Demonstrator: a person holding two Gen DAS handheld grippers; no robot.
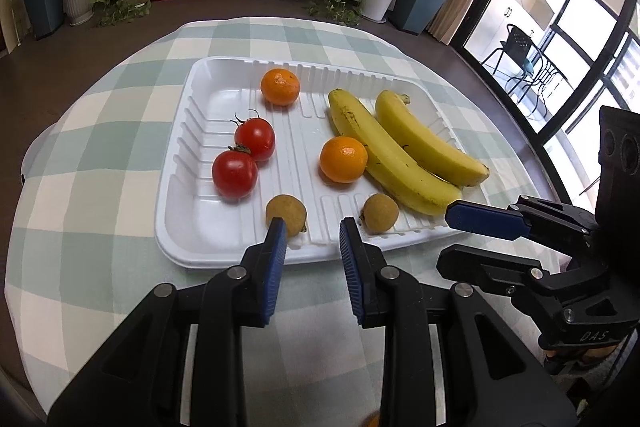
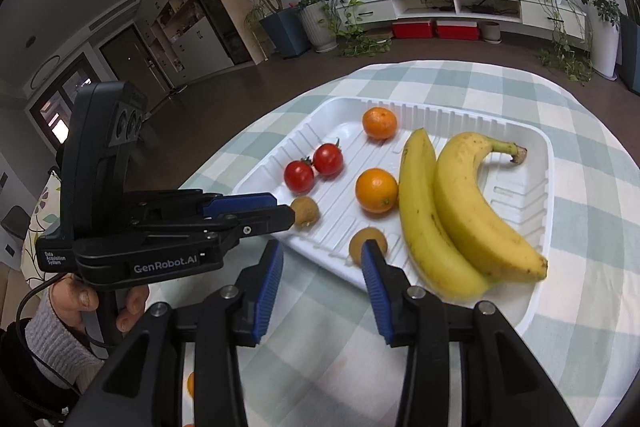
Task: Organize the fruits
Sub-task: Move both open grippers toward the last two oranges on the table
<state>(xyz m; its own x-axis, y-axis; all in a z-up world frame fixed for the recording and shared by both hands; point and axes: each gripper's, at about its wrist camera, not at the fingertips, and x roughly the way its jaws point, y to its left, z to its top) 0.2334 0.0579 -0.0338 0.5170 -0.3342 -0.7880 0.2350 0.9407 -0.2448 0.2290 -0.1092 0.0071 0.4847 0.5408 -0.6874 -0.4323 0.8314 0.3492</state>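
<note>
Left tongs open, hiding longan partly

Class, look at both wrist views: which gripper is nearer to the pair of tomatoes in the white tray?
Left. The left gripper hovers at the tray's near edge, just right of the tomatoes. The right gripper sits further right, nearer the bananas.

A white plastic tray, ribbed and faintly glossy, lies on a matt checked cloth, holding glossy smooth tomatoes, dimpled shiny oranges, waxy bananas and dull rough brown fruits, below which show ridged blue pads on black plastic.
</note>
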